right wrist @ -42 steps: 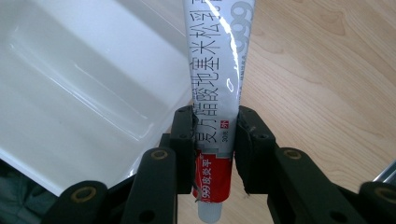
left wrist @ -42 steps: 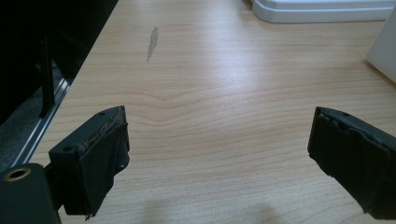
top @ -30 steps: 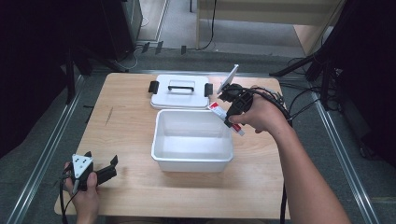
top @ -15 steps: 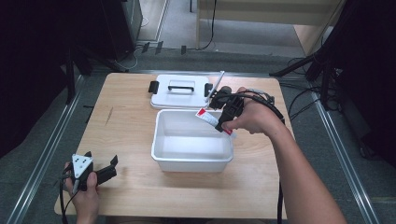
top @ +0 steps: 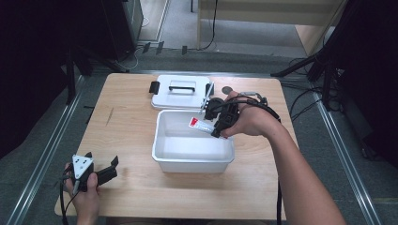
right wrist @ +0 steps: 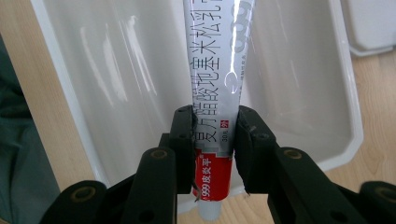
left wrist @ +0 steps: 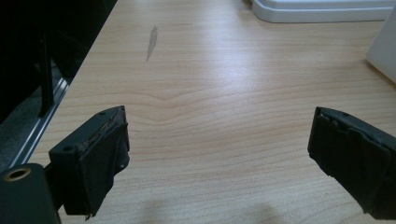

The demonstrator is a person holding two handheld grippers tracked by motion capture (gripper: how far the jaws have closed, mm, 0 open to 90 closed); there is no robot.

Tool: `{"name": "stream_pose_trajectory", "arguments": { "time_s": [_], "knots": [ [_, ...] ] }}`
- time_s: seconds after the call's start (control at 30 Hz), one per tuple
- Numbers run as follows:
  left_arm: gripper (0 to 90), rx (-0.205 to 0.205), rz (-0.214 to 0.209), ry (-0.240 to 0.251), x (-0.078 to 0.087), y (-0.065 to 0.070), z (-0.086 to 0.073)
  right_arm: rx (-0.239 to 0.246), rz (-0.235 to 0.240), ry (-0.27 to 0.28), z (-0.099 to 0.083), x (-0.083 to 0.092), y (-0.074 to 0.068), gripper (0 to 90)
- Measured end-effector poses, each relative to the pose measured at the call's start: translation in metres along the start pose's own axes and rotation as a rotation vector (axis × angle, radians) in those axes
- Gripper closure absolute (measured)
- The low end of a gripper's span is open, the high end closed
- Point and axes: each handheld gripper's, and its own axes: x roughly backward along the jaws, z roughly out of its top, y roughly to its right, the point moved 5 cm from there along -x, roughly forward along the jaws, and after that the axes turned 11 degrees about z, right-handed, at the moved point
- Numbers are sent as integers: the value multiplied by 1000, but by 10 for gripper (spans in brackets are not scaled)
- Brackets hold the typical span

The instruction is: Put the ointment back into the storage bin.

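A white and silver tube (top: 199, 124) with a red band and Chinese print is clamped between the jaws of my right gripper (top: 212, 126). It hangs tilted over the back right part of the open white bin (top: 192, 160). In the right gripper view the tube (right wrist: 219, 88) runs up from my right gripper (right wrist: 215, 135), with the bin's inside (right wrist: 116, 70) behind it. My left gripper (top: 112, 169) rests near the table's front left corner, open and holding nothing. Its jaws stand wide apart over bare wood in the left gripper view (left wrist: 219, 144).
The bin's white lid (top: 180, 91) with black latches and a handle lies flat behind the bin. A small dark round object (top: 227, 89) sits to the lid's right. The wooden table (top: 126, 117) ends at metal rails on both sides.
My right gripper has carried the tube left and down, from beside the lid to over the bin. The tube now tilts toward the bin's inside. The left gripper has stayed put.
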Motion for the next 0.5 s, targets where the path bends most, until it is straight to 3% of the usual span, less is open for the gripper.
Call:
{"name": "stream_pose_trajectory", "arguments": {
  "time_s": [0.13,0.27,0.47,0.5],
  "knots": [
    [57,1,2,1,0,0,0,85,4,-6,2,-5,-5,717],
    [58,2,3,-2,-1,0,0,137,15,-15,4,-10,-8,717],
    [58,4,2,-2,-1,0,0,158,12,-22,8,-17,-8,717],
    [58,4,1,-2,0,0,0,133,16,-29,7,-18,-9,717]
  ]
}}
